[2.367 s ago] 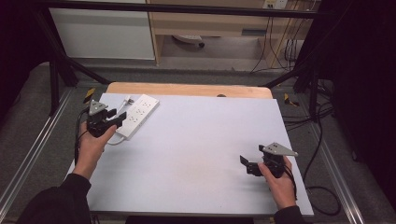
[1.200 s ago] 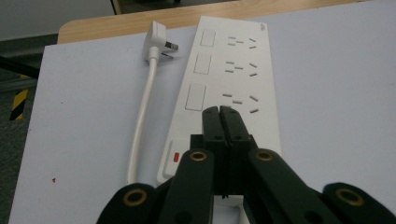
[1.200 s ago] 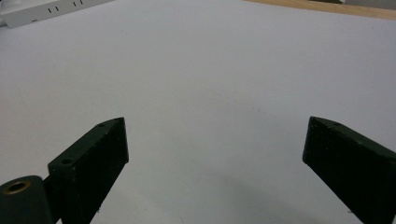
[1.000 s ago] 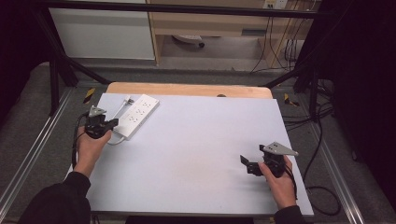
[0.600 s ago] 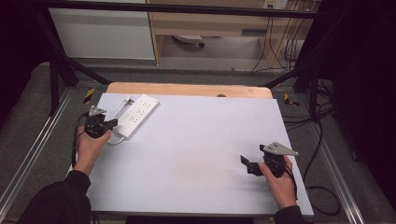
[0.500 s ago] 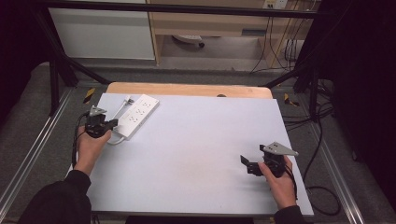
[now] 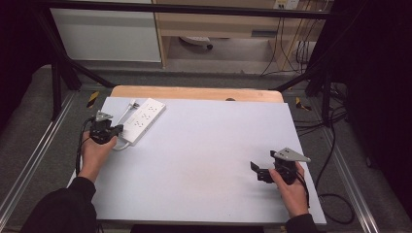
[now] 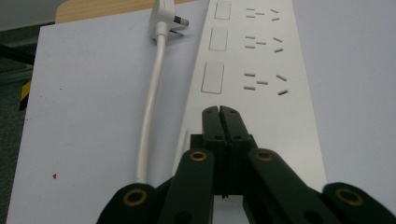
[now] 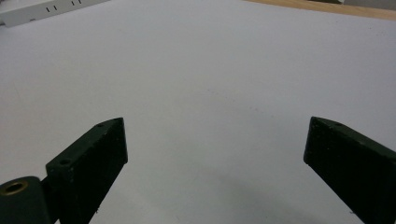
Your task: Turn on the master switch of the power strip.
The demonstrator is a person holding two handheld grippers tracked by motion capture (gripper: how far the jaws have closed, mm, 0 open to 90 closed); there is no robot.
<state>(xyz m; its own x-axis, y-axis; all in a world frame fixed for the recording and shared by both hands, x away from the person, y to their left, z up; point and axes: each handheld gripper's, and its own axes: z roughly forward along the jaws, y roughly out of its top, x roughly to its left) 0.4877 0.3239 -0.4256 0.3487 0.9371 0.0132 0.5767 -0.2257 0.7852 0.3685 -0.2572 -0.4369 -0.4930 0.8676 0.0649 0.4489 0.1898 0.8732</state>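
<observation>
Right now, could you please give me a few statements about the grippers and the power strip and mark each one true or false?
1. The left gripper has its jaws closed together. True.
2. The right gripper is clamped on the plug. False: its jaws stand wide apart over bare table.
3. The power strip lies near the table's far left corner. True.
4. The plug is pushed into one of the strip's sockets. False: it lies loose on the table beside the strip.
</observation>
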